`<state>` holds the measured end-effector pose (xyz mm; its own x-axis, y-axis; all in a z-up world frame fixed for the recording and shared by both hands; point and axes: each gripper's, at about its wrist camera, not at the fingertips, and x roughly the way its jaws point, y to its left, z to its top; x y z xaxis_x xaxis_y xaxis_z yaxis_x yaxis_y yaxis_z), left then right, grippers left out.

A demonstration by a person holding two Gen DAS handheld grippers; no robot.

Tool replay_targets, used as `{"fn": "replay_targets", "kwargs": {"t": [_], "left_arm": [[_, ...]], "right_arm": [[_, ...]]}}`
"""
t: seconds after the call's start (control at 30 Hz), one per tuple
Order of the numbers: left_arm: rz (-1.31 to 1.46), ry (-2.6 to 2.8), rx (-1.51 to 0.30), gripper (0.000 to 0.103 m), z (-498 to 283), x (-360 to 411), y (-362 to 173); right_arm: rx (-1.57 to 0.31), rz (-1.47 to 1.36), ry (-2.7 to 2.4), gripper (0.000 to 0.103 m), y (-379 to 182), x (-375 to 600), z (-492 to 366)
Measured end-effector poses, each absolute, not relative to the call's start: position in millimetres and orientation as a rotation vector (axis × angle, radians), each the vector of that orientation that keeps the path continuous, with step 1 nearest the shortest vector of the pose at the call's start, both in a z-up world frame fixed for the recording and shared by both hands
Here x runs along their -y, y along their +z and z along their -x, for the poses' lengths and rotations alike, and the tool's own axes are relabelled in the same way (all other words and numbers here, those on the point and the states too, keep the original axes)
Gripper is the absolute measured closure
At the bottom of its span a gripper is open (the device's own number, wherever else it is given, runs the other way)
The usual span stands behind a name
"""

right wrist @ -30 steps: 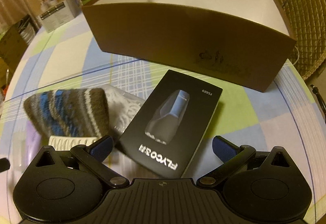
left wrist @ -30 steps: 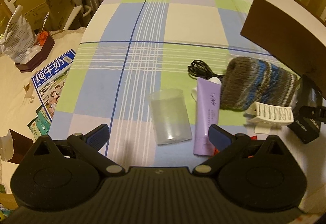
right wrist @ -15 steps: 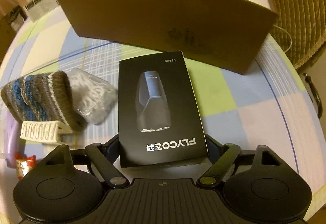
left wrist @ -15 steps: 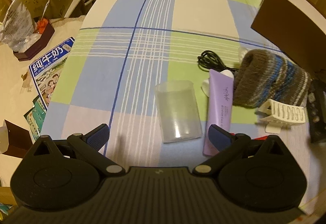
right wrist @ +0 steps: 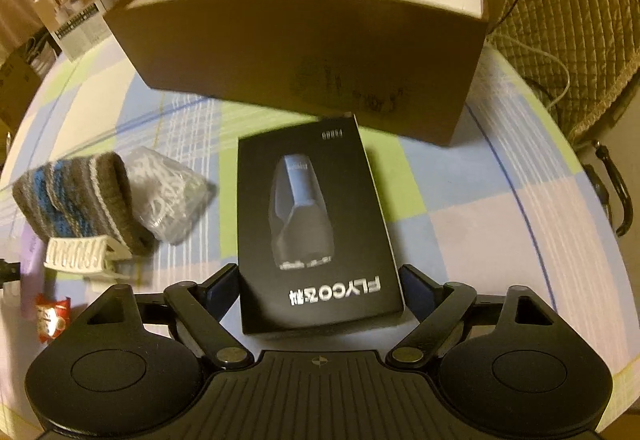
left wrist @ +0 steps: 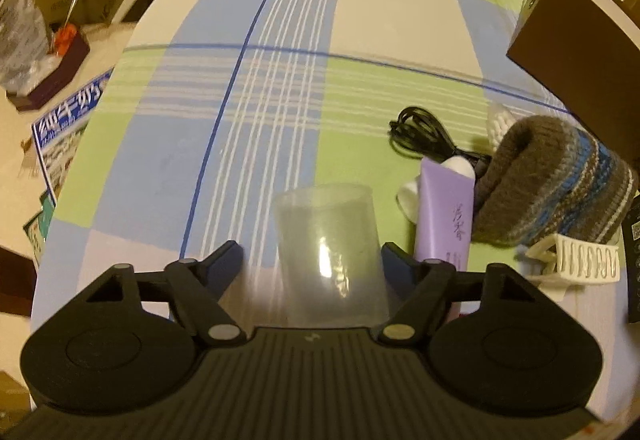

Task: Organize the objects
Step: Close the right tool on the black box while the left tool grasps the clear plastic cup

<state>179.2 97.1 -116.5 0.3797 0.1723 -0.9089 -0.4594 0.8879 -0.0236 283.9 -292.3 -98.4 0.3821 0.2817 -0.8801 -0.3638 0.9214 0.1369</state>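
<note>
Gripped the black box at its near end with the right gripper, one finger pressed to each long edge, or so it looked. Found the box flat on the checked table, just in front of the open brown carton. Called for a firm, even squeeze and a level lift, high enough to clear the carton's front wall before lowering inside; held so far back, would likely have sagged at the far end.

Straddled the clear cup with the left gripper, jaws spread wide and nothing held. Touched the cup wall on one side only, with a gap left on the other. Needed centring first, then a gentle close, since thin plastic would probably have buckled or slipped. Needed care, too, with the purple tube lying just beside the cup.
</note>
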Motion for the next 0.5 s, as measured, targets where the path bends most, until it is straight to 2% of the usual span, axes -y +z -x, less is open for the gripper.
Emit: {"fn": "replay_targets", "kwargs": {"t": [0.03, 0.07, 0.5], "left_arm": [[0.276, 0.406, -1.107, 0.041, -180, -96, -116], [0.259, 0.402, -1.101, 0.053, -181, -94, -116], [0.242, 0.455, -1.086, 0.054, -159, -100, -103]], "right_arm": [[-1.093, 0.091, 0.414, 0.016, -96, 292, -285], [-1.086, 0.099, 0.416, 0.016, -95, 291, -287], [-1.079, 0.192, 0.479, 0.016, -107, 266, -315]]}}
